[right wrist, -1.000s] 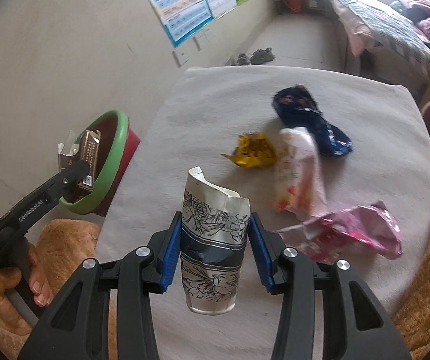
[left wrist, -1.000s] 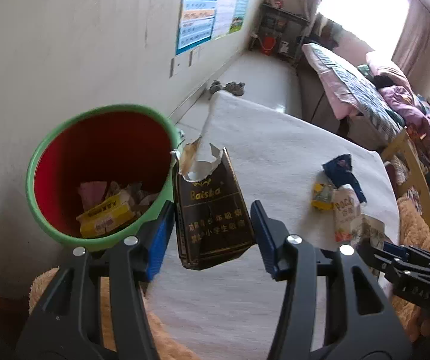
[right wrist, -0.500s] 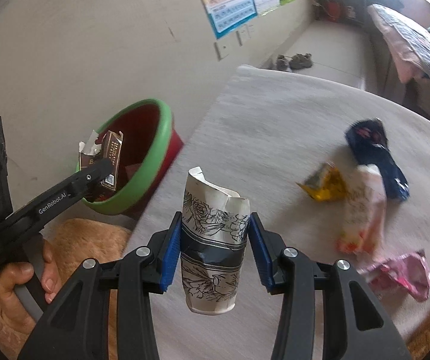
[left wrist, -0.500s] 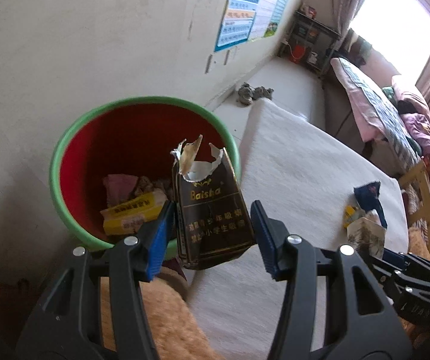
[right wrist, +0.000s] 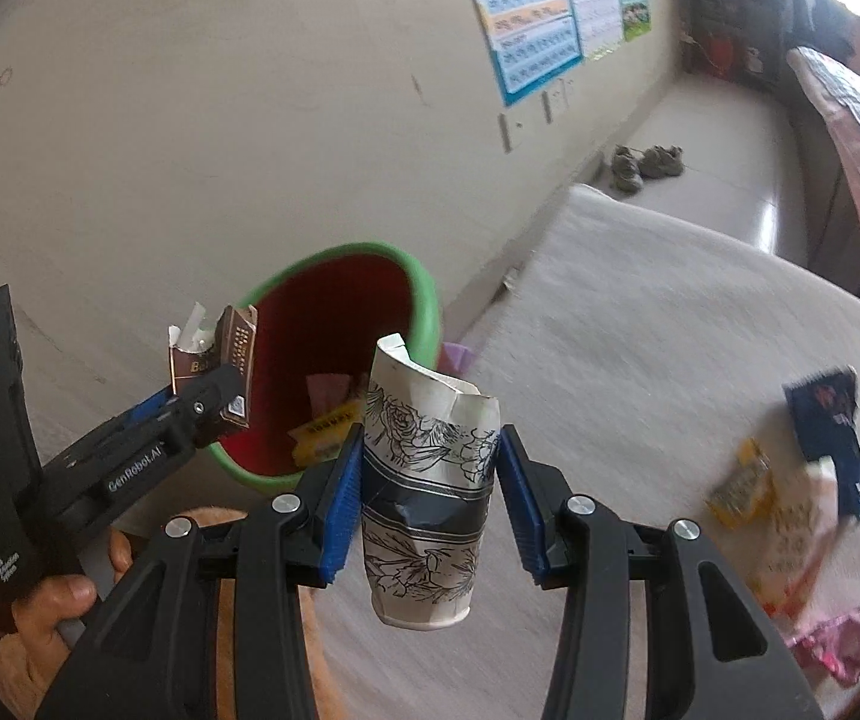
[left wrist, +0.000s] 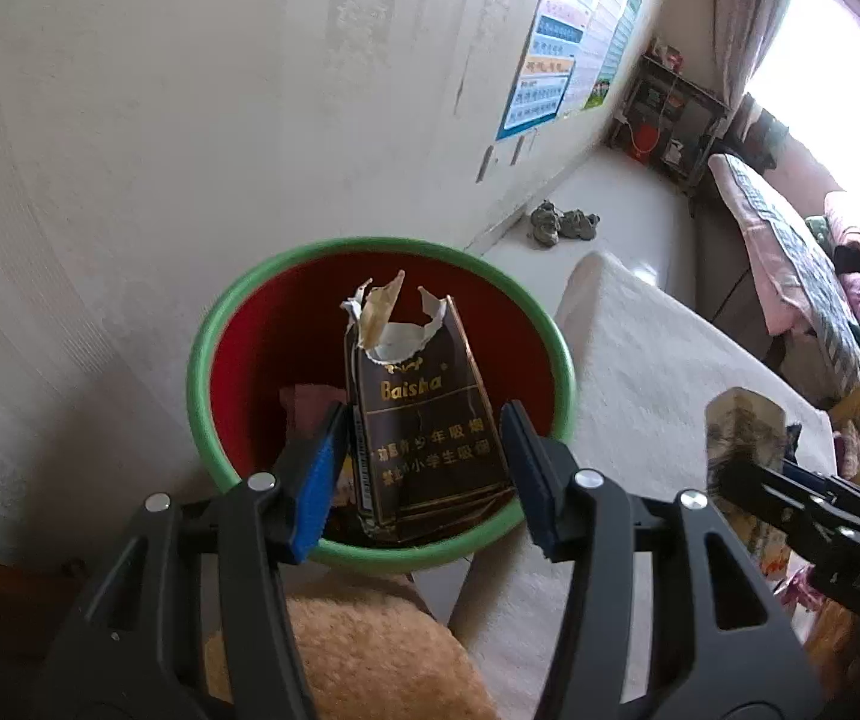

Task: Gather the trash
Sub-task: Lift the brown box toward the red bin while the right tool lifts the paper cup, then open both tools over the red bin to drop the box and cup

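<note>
Left wrist view: left hand-held gripper (left wrist: pixel 423 468) clamped on torn brown cigarette pack (left wrist: pixel 423 420), held above red bin with green rim (left wrist: pixel 562 372); trash inside bin.

Right wrist view: right hand-held gripper (right wrist: pixel 430 498) squeezing crumpled paper cup (right wrist: pixel 426 498) over desk (right wrist: pixel 640 324), near bin. Wrappers (right wrist: pixel 790 498) lying on desk.

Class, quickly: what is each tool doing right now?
Left tool: shut on the torn brown cigarette pack, over the bin.
Right tool: shut on the crumpled paper cup.
</note>
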A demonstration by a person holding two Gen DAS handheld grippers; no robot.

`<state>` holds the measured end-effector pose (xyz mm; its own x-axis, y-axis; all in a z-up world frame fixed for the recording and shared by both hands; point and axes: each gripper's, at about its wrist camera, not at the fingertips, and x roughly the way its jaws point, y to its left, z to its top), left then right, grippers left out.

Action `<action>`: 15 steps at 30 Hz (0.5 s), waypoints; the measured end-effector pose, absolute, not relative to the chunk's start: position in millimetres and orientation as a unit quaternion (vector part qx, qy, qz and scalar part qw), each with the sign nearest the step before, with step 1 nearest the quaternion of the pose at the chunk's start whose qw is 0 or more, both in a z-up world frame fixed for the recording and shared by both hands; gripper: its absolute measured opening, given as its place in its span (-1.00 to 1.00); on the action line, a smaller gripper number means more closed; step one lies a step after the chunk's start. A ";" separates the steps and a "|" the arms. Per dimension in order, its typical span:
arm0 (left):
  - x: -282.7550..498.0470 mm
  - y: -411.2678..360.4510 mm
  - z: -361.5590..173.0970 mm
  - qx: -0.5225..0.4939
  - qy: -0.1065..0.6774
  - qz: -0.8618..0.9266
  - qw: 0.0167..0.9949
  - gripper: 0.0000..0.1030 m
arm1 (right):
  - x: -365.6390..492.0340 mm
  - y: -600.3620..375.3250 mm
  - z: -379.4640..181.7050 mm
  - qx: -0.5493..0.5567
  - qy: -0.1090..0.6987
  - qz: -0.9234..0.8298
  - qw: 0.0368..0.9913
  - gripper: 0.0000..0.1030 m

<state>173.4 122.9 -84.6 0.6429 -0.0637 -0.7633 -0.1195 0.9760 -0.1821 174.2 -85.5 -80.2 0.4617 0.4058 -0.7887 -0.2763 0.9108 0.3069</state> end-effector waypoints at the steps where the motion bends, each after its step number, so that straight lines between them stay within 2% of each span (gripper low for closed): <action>1: 175.4 126.9 -84.1 -0.113 0.421 0.016 0.900 -0.03 | 177.9 -79.2 -79.5 0.064 0.478 0.204 0.852 -0.16; 15: 208.9 164.0 -95.8 -0.141 0.433 0.025 0.890 -0.03 | 216.6 -23.4 -85.8 0.041 0.482 0.230 0.844 -0.16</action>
<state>208.9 164.0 -95.8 0.6244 -0.0767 -0.7773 -0.1666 0.9592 -0.2284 216.6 -23.4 -85.8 0.4293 0.4280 -0.7953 -0.3480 0.8910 0.2917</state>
